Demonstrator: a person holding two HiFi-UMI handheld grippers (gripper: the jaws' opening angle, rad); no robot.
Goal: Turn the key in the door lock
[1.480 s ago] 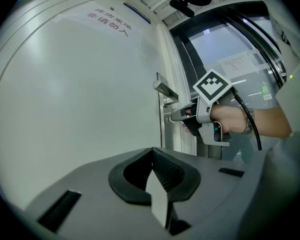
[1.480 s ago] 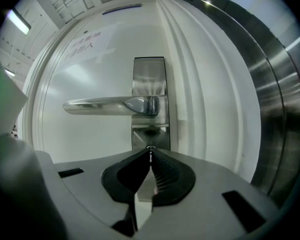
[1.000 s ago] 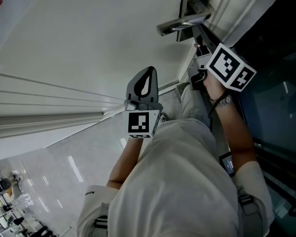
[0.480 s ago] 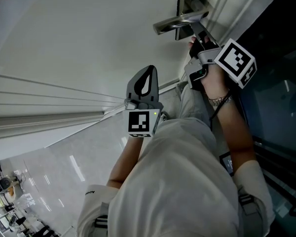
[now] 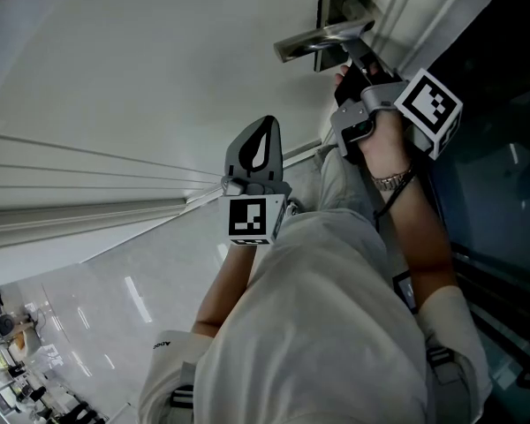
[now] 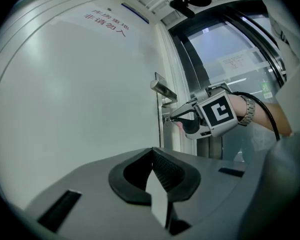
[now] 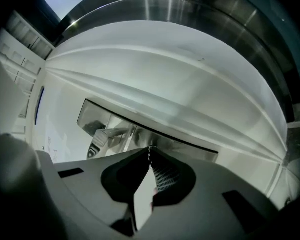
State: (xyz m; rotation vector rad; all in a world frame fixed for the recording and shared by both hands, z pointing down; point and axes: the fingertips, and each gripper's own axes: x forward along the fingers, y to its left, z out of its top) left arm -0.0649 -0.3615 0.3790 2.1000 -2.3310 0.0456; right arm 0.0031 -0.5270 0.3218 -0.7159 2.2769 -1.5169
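Right tool [image 5: 352, 56] on key [image 6: 166, 119], further rolled

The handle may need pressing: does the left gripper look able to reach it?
Probably yes: the left gripper is empty, with clear space to the handle; the right gripper grips the key below it.
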